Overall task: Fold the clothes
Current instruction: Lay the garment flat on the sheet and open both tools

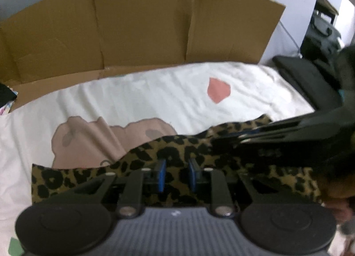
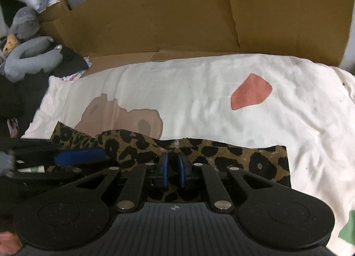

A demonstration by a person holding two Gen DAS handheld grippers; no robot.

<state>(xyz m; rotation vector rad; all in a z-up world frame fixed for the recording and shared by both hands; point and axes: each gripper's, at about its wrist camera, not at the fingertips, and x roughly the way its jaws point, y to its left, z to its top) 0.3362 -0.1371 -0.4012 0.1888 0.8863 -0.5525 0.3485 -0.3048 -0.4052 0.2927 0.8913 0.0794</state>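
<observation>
A leopard-print garment (image 1: 142, 156) (image 2: 133, 142) lies in a long strip across the near part of a white bedsheet (image 1: 155, 91) (image 2: 199, 91) printed with pink and brown patches. My left gripper (image 1: 176, 174) has its blue pads close together with a fold of the leopard cloth between them. My right gripper (image 2: 173, 171) is pinched nearly tight on the same cloth further right. Each gripper shows in the other's view: the right gripper (image 1: 221, 139) reaches in from the right, and the left gripper (image 2: 102, 154) lies at the left. The garment's near edge is hidden under both grippers.
A flattened cardboard sheet (image 1: 142, 23) (image 2: 177, 12) stands along the far side of the bed. Folded black clothes (image 1: 306, 78) lie at the right end, with a dark bag (image 1: 319, 36) behind. A grey plush toy (image 2: 28, 56) and dark clothes sit at the left end.
</observation>
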